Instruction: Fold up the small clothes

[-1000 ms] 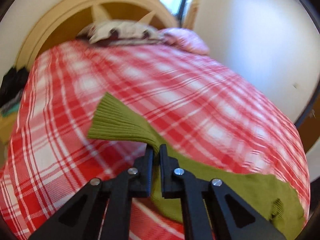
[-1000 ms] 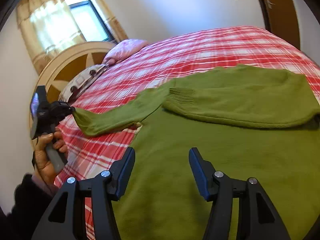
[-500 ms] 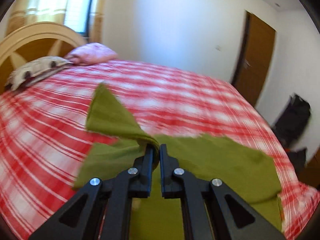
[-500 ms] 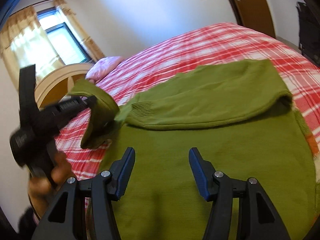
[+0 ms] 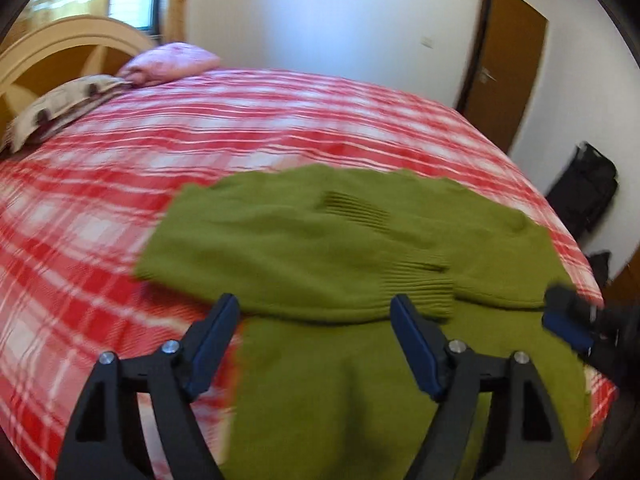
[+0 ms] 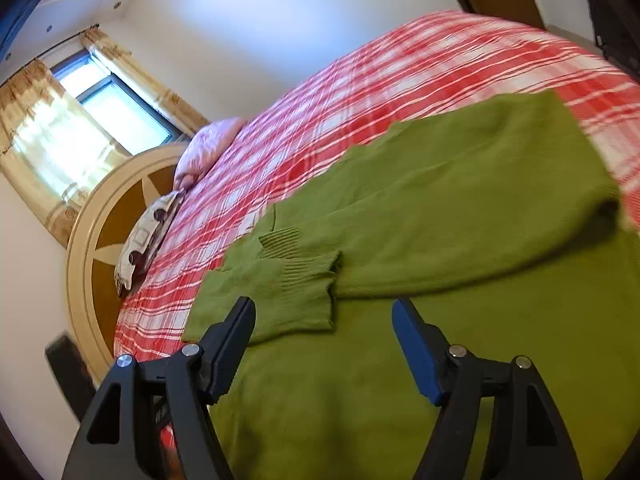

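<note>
— Green wool, is that what lies on the bed?

— Yes. It is a green sweater (image 5: 360,360), and it lies flat on a red and white checked blanket (image 5: 120,184) that covers the bed.

— Where are its sleeves?

— Both sleeves are folded in across the body. The left sleeve (image 5: 288,264) lies over the chest, and its ribbed cuff (image 6: 296,284) sits near the middle. The right sleeve (image 6: 460,220) comes in from the other side, and its cuff end meets the first one.

— What is the left gripper (image 5: 314,312) doing?

— Its two fingers are spread wide apart. Nothing is between them. They hang just over the near edge of the folded sleeve.

— And the right gripper (image 6: 324,316)?

— Its fingers are spread wide too, with nothing in them. They sit over the body of the sweater, close to the cuffs. In the left camera view a bit of it shows at the far right edge, but it is blurry.

— What else is in the room?

— A pink pillow (image 5: 172,60) and a patterned pillow (image 6: 148,232) lie by the round wooden headboard (image 6: 88,256). A window with yellow curtains (image 6: 52,140) is behind it. A brown door (image 5: 504,80) is in the white wall, and a black bag (image 5: 584,192) sits on the floor beside the bed.
</note>
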Action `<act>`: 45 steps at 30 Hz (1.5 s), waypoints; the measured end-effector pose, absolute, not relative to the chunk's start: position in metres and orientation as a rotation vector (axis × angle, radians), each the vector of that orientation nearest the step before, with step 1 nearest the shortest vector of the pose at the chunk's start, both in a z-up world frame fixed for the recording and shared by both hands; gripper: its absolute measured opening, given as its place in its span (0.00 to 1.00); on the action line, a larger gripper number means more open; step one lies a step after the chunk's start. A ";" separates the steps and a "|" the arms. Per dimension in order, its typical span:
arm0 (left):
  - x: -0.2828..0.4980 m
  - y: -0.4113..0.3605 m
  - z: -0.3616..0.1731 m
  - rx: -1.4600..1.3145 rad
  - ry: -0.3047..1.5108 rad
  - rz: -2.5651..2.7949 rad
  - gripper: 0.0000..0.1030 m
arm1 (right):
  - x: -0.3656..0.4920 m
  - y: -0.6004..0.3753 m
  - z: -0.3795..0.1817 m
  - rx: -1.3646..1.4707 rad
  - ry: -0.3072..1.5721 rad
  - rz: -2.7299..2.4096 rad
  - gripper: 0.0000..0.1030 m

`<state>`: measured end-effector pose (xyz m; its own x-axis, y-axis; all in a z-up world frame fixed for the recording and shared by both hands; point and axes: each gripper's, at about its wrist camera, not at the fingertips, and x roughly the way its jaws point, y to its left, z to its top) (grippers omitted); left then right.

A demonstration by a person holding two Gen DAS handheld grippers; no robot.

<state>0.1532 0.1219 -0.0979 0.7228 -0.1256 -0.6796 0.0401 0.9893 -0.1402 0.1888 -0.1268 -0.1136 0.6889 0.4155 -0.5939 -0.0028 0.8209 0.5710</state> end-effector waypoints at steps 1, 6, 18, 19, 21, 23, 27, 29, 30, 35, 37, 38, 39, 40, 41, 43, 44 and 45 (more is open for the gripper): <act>0.150 0.129 -0.101 -0.127 0.767 -0.069 0.78 | 0.199 -0.119 -0.116 0.545 0.800 0.259 0.70; 0.144 0.154 -0.122 -0.175 0.831 0.013 0.78 | 0.237 -0.070 -0.135 0.311 0.828 0.246 0.70; 0.147 0.167 -0.142 -0.228 0.866 0.089 0.78 | 0.259 -0.033 -0.123 0.042 0.804 0.192 0.09; 0.148 0.165 -0.142 -0.218 0.866 0.098 0.80 | 0.257 -0.035 -0.111 0.032 0.769 0.198 0.09; 0.148 0.164 -0.144 -0.205 0.863 0.105 0.81 | 0.251 -0.038 -0.087 -0.002 0.706 0.189 0.09; 0.149 0.163 -0.145 -0.193 0.863 0.113 0.82 | 0.246 -0.049 -0.065 -0.011 0.654 0.173 0.09; 0.151 0.164 -0.146 -0.193 0.866 0.115 0.84 | 0.242 -0.091 -0.037 -0.020 0.605 0.103 0.09; 0.152 0.163 -0.147 -0.192 0.867 0.120 0.85 | 0.243 -0.115 -0.036 -0.020 0.611 0.060 0.09; 0.152 0.162 -0.147 -0.191 0.867 0.123 0.86 | 0.243 -0.128 -0.039 -0.017 0.620 0.035 0.09; 0.155 0.158 -0.148 -0.178 0.871 0.144 0.89 | 0.247 -0.179 -0.072 0.018 0.695 -0.051 0.09; 0.157 0.156 -0.149 -0.167 0.874 0.150 0.91 | 0.249 -0.190 -0.090 0.007 0.721 -0.079 0.09; 0.157 0.155 -0.150 -0.159 0.877 0.154 0.91 | 0.251 -0.193 -0.098 -0.004 0.733 -0.092 0.09; 0.158 0.154 -0.150 -0.153 0.879 0.157 0.92 | 0.252 -0.195 -0.106 -0.021 0.746 -0.109 0.09; 0.159 0.153 -0.150 -0.147 0.880 0.160 0.92 | 0.254 -0.197 -0.114 -0.033 0.757 -0.124 0.09; 0.159 0.152 -0.150 -0.142 0.882 0.163 0.92 | 0.255 -0.199 -0.120 -0.034 0.768 -0.125 0.09; 0.160 0.151 -0.150 -0.135 0.887 0.167 0.93 | 0.255 -0.207 -0.130 -0.015 0.793 -0.120 0.12; 0.161 0.150 -0.149 -0.129 0.892 0.171 0.93 | 0.254 -0.212 -0.130 0.007 0.800 -0.123 0.13; 0.162 0.150 -0.147 -0.122 0.894 0.175 0.93 | 0.249 -0.222 -0.126 0.059 0.795 -0.130 0.14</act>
